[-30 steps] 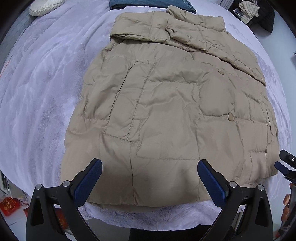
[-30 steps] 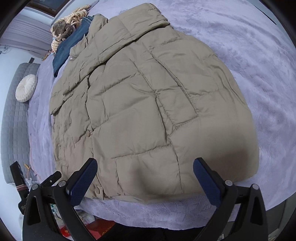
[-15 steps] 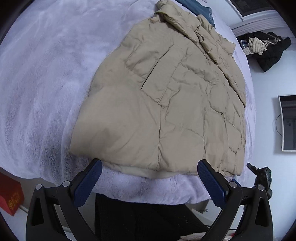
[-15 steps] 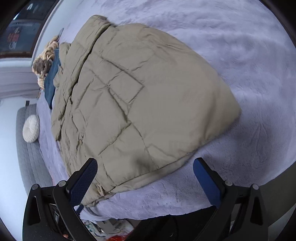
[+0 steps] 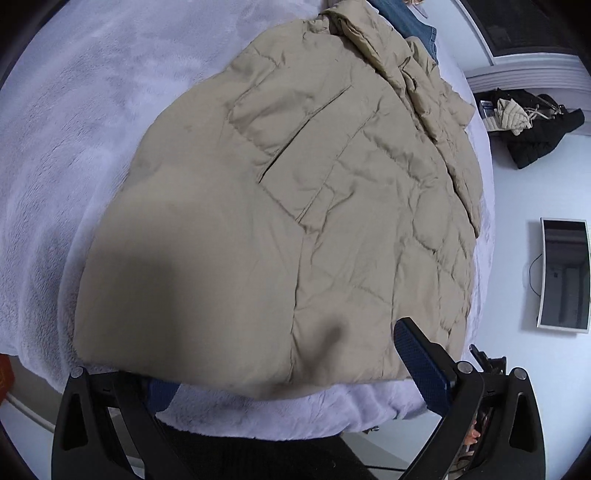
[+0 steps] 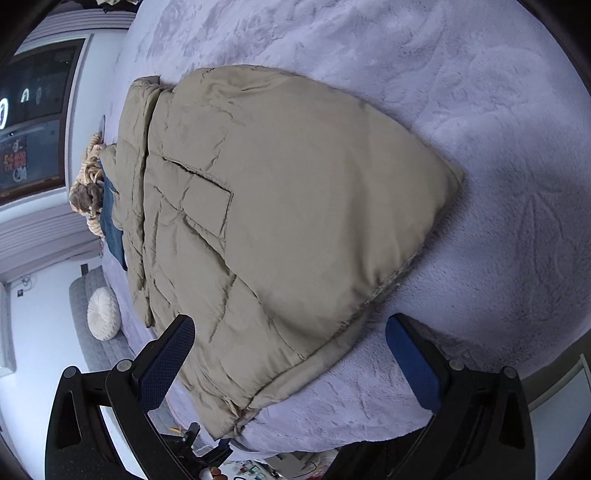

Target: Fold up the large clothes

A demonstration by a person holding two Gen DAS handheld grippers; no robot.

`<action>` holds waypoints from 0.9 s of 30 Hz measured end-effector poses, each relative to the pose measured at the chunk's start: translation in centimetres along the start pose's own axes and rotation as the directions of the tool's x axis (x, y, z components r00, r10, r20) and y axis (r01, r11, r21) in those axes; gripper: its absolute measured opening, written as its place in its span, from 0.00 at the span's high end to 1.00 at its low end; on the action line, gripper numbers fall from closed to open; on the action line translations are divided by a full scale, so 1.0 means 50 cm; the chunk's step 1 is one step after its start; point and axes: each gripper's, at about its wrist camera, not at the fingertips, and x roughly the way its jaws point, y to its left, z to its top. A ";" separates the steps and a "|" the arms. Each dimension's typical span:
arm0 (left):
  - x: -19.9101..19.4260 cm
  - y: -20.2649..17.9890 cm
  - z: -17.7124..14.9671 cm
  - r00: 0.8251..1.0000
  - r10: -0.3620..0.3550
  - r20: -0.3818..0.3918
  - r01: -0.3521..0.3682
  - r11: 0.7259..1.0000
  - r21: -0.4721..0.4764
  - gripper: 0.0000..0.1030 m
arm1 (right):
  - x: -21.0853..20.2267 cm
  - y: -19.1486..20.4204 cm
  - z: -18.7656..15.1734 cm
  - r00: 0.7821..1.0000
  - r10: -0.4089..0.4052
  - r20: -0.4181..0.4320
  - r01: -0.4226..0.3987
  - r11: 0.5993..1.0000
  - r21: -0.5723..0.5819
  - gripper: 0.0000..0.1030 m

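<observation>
Beyond beige jacket (image 5: 295,206): jeans (image 5: 410,18), round cushion (image 6: 103,314).

A lilac fleece blanket (image 6: 498,166) covers the bed. Jeans (image 6: 110,225) lie at its far end. A round white cushion (image 6: 103,314) sits on a grey sofa (image 6: 92,347). Dark clothes (image 5: 532,136) hang by the wall.

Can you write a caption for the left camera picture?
Open left gripper straddling the hem of a tan puffy coat on a lilac blanket.
</observation>
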 end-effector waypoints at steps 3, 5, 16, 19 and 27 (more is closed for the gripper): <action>0.015 -0.019 0.012 1.000 0.015 0.007 -0.015 1.000 0.018 0.35 | 0.007 0.000 0.007 0.999 0.047 0.007 -0.047 0.999 0.026 0.00; 0.021 -0.030 0.018 0.999 0.043 0.004 -0.043 0.997 0.056 0.76 | 0.006 -0.004 0.011 0.997 0.081 0.010 -0.081 0.996 0.047 0.00; -0.082 -0.081 0.036 0.990 0.043 0.133 -0.070 0.977 0.204 0.86 | -0.005 0.013 0.011 0.997 0.069 0.017 -0.069 0.998 0.012 0.92; -0.113 -0.117 0.052 0.984 0.017 0.176 -0.057 0.973 0.226 0.86 | -0.020 0.058 0.020 0.998 0.056 0.011 -0.055 0.996 -0.071 0.93; -0.206 -0.252 0.152 0.939 -0.030 0.342 -0.088 0.942 0.324 0.86 | -0.073 0.255 0.074 0.998 0.033 0.049 -0.014 0.939 -0.345 0.93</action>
